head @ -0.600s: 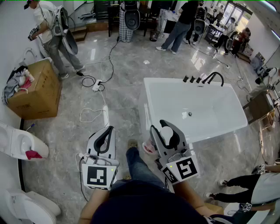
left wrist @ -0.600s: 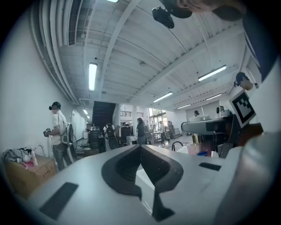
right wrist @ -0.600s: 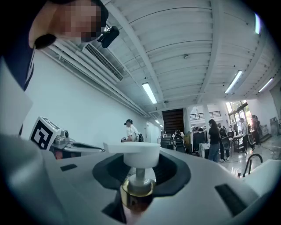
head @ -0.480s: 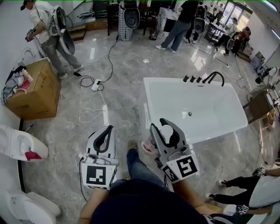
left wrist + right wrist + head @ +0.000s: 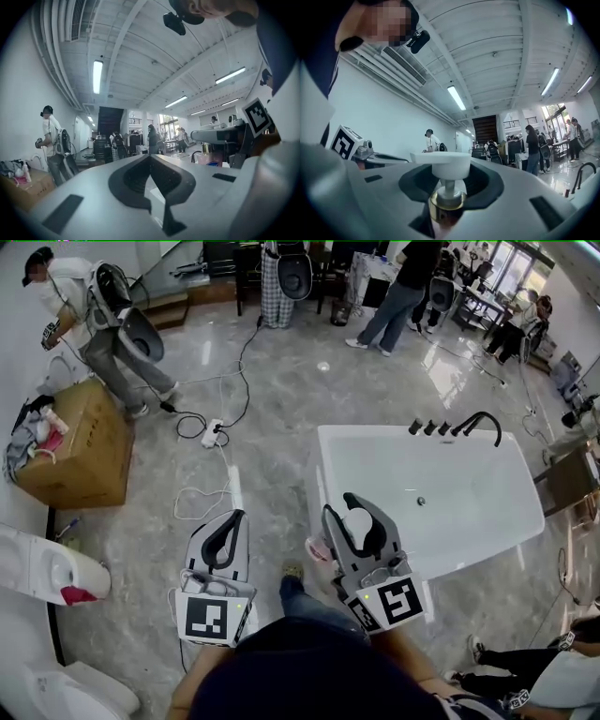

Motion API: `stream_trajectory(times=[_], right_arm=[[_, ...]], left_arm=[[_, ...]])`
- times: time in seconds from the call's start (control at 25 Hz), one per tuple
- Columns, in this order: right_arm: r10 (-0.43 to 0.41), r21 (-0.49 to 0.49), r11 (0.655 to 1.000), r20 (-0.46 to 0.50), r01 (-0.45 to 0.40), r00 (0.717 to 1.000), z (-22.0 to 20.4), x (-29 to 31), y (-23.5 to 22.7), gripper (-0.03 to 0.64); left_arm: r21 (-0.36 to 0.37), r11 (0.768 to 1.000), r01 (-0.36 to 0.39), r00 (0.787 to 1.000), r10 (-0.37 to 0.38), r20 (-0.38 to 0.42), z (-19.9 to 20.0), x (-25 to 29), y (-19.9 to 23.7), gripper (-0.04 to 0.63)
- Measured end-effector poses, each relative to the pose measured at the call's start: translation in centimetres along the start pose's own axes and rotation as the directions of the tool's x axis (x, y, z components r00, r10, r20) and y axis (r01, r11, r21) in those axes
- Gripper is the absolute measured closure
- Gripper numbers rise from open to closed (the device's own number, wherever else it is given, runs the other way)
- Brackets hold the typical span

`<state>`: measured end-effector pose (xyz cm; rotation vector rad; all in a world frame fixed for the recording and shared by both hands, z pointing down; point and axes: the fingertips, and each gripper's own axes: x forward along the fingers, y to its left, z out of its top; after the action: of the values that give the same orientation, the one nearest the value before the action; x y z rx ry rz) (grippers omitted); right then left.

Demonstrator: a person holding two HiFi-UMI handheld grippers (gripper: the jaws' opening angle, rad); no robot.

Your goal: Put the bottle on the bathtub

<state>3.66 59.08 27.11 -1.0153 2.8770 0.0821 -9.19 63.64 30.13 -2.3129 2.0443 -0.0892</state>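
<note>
— Where is the bottle (image 5: 446,199)?
— Gripped by the fingers of the right gripper (image 5: 350,511), beside the bathtub (image 5: 321,486). Only the right gripper view shows its gold collar.
— And the left gripper (image 5: 150,159)?
— Fingers together, empty.

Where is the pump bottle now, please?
Head view, centre: the pump bottle is clamped in the right gripper, beside the left end of the bathtub.

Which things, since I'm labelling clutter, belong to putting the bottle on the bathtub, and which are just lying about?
Job in hand: pump bottle; right gripper, shut on it; bathtub.
Lying about: cardboard box; power strip with its cables; toilet.
</note>
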Motion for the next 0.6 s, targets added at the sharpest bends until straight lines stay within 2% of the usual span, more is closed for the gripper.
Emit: stream_trajectory(times=[0.12,0.36,0.6], right_arm=[[0.007,-0.007,1.000,-0.007,-0.007,1.000,-0.2,3.7,-2.7,0.468],[0.014,0.020,1.000,0.001,-0.014,1.000,-1.0,10.2,-9.1,0.468],[0.013,0.008,1.000,-0.004,-0.013,1.000,-2.3,15.2,-14.7,0.468]], left_arm=[[0.002,1.000,-0.024,1.000,0.024,-0.016,0.5,4.1,2.0,0.572],[-0.007,1.000,-0.025,0.999,0.025,0.023,0.6,12.5,4.2,0.572],[-0.001,0.999,-0.037,0.999,0.037,0.004,-0.4,19.0,5.9,0.572]])
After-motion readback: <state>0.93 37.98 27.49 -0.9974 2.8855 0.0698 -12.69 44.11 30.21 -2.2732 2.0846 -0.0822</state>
